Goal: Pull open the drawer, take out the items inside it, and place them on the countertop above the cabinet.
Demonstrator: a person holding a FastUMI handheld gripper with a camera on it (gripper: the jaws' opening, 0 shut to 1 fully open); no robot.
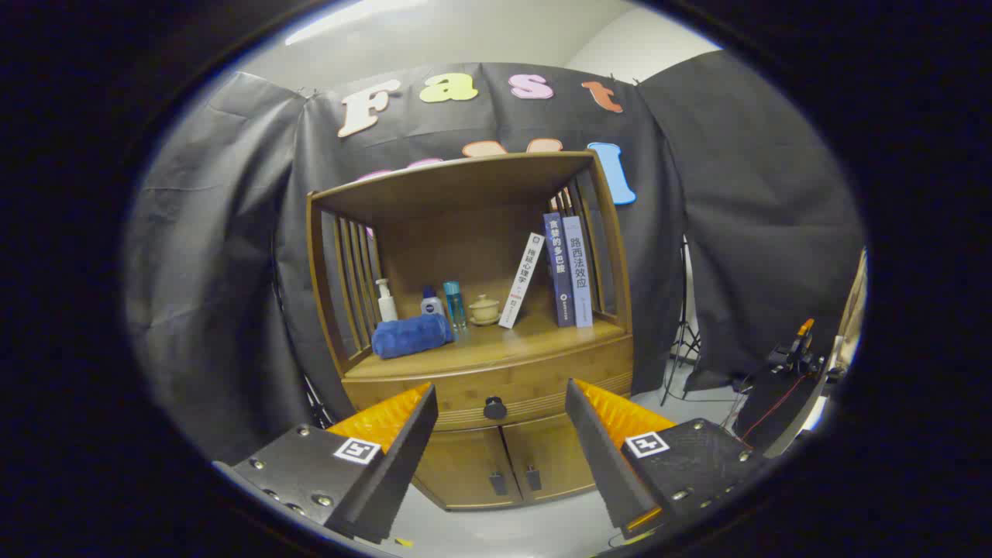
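**Drawer shut, gripper spread before its knob**

Gripper (500, 434): fingers wide apart, holding nothing. Drawer (496, 387): closed, at frame centre, its black knob (494, 408) beyond and between the fingertips. Countertop (504, 345): above it, carrying a rolled blue towel (411, 335), bottles, books.

Cabinet (496, 372) brown wood, black knob (494, 408) on drawer (496, 391). Towel (411, 335) blue. Pump bottle (385, 301) white, slim bottle (456, 303) teal. Cup (485, 309) beige. Books: one white (521, 281), one navy (559, 270), one lavender (578, 271).
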